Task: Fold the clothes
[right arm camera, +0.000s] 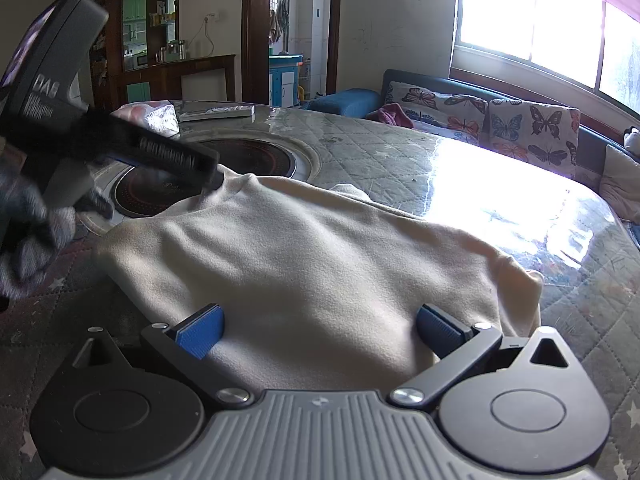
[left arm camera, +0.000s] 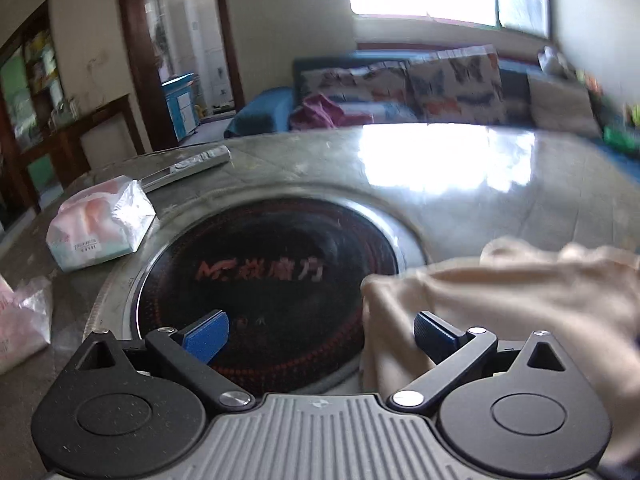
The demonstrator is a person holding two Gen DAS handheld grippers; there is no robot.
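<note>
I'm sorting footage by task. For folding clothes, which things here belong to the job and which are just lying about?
Part of the job: cream garment, left gripper, right gripper.

Lying about: tissue pack, remote control, plastic bag, round cooktop, purple cloth on the sofa.

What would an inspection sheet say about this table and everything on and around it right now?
Surface: round table with a quilted cover under glossy film; dark cooktop set in its middle.
Job's things: cream garment lying in a rough fold.
Clutter: tissue pack, remote, plastic bag.
Grippers: left gripper open, nothing between its fingers; right gripper open over the garment.
Cables: a wall cord hanging behind the sideboard.
Surroundings: butterfly-print sofa, bright window, doorway.
</note>
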